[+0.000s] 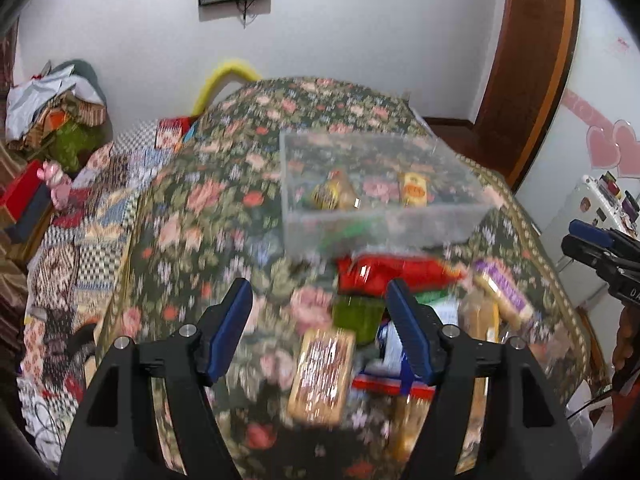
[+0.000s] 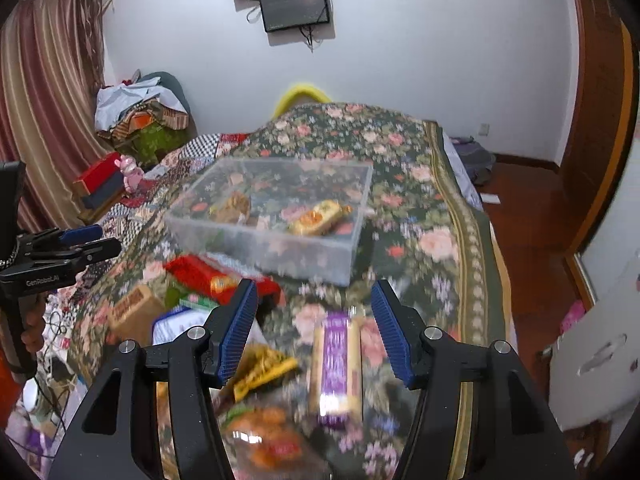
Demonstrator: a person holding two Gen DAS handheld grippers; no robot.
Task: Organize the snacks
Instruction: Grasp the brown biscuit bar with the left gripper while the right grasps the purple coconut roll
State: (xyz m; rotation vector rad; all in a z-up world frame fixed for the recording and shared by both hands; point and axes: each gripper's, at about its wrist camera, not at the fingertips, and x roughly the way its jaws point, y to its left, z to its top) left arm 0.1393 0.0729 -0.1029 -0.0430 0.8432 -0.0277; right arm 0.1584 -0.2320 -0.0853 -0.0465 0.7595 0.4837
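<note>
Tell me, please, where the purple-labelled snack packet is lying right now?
The purple-labelled packet lies on the floral cloth between the open right gripper's fingers in the right wrist view, nearer than the clear box.

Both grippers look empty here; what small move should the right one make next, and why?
Probably lower the right gripper onto the purple-labelled cracker pack: its jaws are open, the pack lies between them on the floral cloth, and the clear bin holds only two snacks.

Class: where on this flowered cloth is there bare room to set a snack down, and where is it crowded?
Bare cloth lies right of the clear box and beyond it. The box floor between its two packets is free. The near side, around the red packet and purple packet, is crowded.
</note>
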